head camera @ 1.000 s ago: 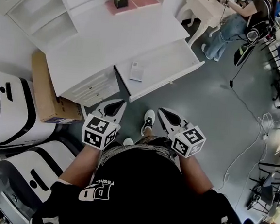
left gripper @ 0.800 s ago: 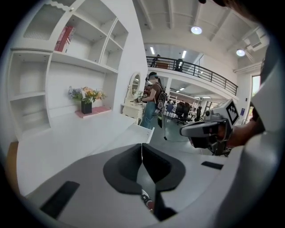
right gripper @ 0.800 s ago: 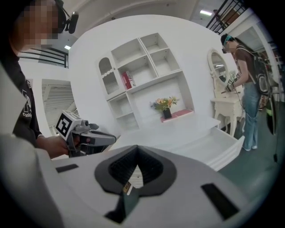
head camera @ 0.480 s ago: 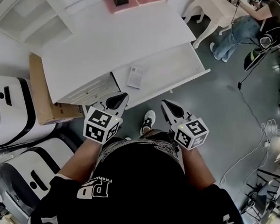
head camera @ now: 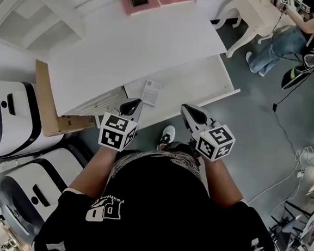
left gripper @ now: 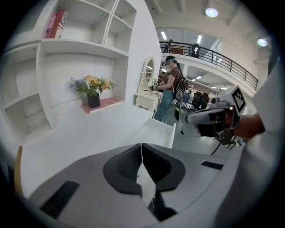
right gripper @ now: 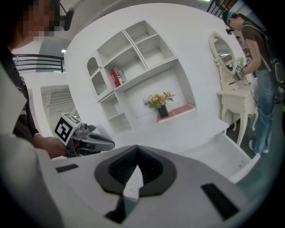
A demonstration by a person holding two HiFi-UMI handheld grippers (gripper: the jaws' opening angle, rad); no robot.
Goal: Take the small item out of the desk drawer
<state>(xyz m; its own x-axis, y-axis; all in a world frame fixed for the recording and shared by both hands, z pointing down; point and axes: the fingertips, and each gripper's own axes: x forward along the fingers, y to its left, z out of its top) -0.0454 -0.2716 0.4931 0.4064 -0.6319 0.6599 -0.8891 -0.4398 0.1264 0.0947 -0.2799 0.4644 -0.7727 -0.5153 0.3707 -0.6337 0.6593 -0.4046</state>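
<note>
In open drawer, small item, cardboard box beside desk

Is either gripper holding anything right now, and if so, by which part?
Nothing is held. The left gripper and right gripper are both shut and empty; the small item lies in the open drawer.

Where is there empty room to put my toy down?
The desk top is bare between the flower pot and the open drawer. The drawer is bare right of the small item. Crowded: left, around the cardboard box.
</note>
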